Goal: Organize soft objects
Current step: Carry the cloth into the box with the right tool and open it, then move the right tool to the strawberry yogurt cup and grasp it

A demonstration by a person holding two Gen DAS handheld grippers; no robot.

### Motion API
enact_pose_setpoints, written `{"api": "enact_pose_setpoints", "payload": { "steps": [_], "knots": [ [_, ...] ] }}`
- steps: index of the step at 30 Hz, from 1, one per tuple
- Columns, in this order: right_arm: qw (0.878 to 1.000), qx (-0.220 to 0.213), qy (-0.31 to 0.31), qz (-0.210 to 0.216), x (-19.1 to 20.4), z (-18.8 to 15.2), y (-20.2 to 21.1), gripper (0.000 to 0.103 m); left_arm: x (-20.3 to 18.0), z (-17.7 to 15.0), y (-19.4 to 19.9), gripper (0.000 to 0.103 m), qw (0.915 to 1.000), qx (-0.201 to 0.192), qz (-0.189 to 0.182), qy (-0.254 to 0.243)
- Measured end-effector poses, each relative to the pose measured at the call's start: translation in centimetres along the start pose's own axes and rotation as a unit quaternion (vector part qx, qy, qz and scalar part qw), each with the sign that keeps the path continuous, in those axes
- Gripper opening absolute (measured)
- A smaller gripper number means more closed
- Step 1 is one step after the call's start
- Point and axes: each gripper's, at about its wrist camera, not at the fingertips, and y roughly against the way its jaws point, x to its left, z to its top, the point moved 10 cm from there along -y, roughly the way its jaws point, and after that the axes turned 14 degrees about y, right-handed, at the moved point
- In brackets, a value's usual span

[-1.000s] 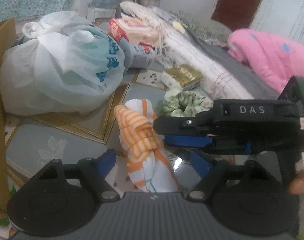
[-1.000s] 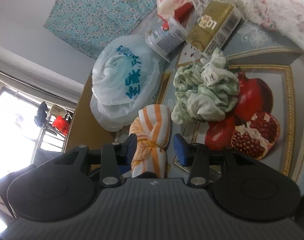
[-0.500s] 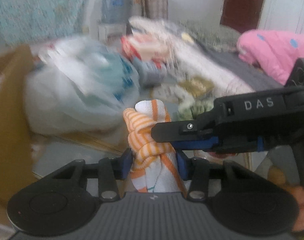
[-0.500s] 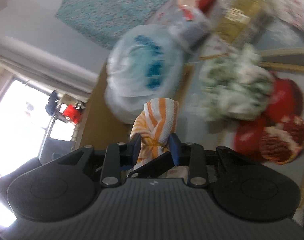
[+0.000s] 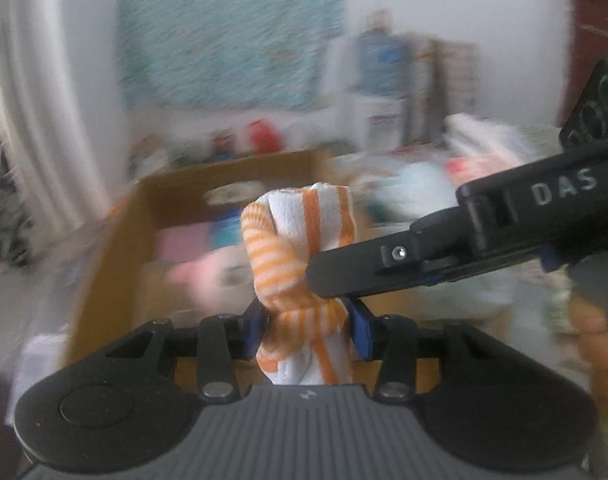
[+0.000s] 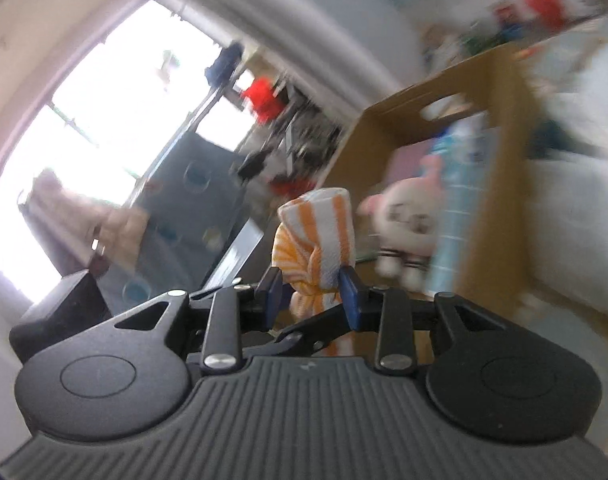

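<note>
A knotted orange-and-white striped sock bundle (image 5: 304,240) hangs in the air, held by both grippers at once. In the left wrist view my left gripper (image 5: 309,328) is shut on its lower part, the blue pads pressing both sides. My right gripper (image 5: 324,280) reaches in from the right and clamps the knot. In the right wrist view the right gripper (image 6: 311,292) is shut on the sock bundle (image 6: 320,228). An open cardboard box (image 5: 104,256) lies just beyond, with a pink-and-white plush toy (image 5: 208,276) inside. The picture is blurred.
The cardboard box (image 6: 500,92) also holds the plush toy (image 6: 408,220) and a light-blue item (image 6: 456,208). A white curtain (image 5: 44,120) and a bright window (image 6: 104,100) are on the left. A person's hand (image 5: 596,332) grips the right tool.
The left jaws closed on the sock bundle. Both grippers then lifted it off the patterned mat and swung it left, away from the plastic bag and scrunchie, to the cardboard box.
</note>
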Motion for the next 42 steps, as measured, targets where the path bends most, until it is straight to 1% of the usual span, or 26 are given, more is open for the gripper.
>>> {"api": "enact_pose_setpoints", "payload": {
  "steps": [3,5,8,10,11,15,17,18,20,24,29,30,33,36,38,40,42],
  "knots": [
    [0.999,0.048,-0.016,0.009,-0.4,1.0,-5.6,0.032,3.7,0.6,-2.2,0.044,0.9986,0.037,0.034,0.017],
    [0.996,0.078,-0.043,0.015,-1.3,0.9,-8.6,0.032,5.8,0.4,-3.8,0.044,0.996,0.067,0.054,0.025],
    [0.99,0.112,-0.085,0.023,-2.6,0.2,-12.2,0.032,8.4,-0.5,-5.3,0.044,0.9914,0.101,0.078,0.029],
    [0.988,0.118,-0.096,0.025,-2.7,-0.2,-12.9,0.032,9.7,-1.2,-5.9,0.044,0.9879,0.121,0.091,0.033],
    [0.982,0.134,-0.126,0.032,-3.4,-0.7,-14.8,0.032,10.4,-1.4,-5.9,0.044,0.9868,0.128,0.095,0.031],
    [0.974,0.151,-0.164,0.035,-4.1,-2.2,-17.1,0.032,11.5,-2.2,-6.6,0.045,0.9811,0.16,0.108,0.016],
    [0.972,0.158,-0.172,0.026,-4.6,-3.0,-18.0,0.032,12.1,-2.4,-6.5,0.046,0.9792,0.166,0.116,0.006],
    [0.97,0.163,-0.177,0.022,-4.9,-3.3,-18.4,0.032,12.0,-2.3,-6.2,0.052,0.9789,0.165,0.121,-0.001],
    [0.966,0.17,-0.192,0.02,-5.4,-4.0,-19.1,0.032,12.1,-2.0,-6.1,0.058,0.9795,0.158,0.125,-0.006],
    [0.963,0.177,-0.203,0.014,-5.7,-4.7,-19.9,0.032,12.2,-1.9,-5.6,0.06,0.981,0.151,0.122,-0.005],
    [0.968,0.164,-0.19,0.012,-5.5,-4.2,-19.4,0.035,12.0,-1.3,-4.8,0.066,0.9852,0.133,0.108,0.01],
    [0.973,0.15,-0.177,0.012,-5.2,-3.7,-18.5,0.035,11.8,-1.1,-4.3,0.067,0.9866,0.125,0.103,0.015],
    [0.98,0.116,-0.16,0.019,-4.4,-2.7,-16.3,0.037,11.0,-0.3,-2.9,0.072,0.9911,0.097,0.088,0.025],
    [0.986,0.074,-0.144,0.035,-3.6,-1.6,-12.8,0.041,9.5,0.4,-1.2,0.074,0.9947,0.064,0.076,0.026],
    [0.988,0.04,-0.138,0.051,-3.0,-1.1,-9.9,0.043,7.8,0.5,0.1,0.075,0.9968,0.042,0.063,0.023],
    [0.989,0.003,-0.136,0.065,-2.7,-1.0,-6.5,0.043,5.9,0.6,1.1,0.078,0.9986,0.021,0.045,0.019],
    [0.988,-0.039,-0.129,0.07,-3.0,-1.2,-2.1,0.046,3.5,0.3,2.1,0.079,0.9997,0.002,0.019,0.016]
  ]
}}
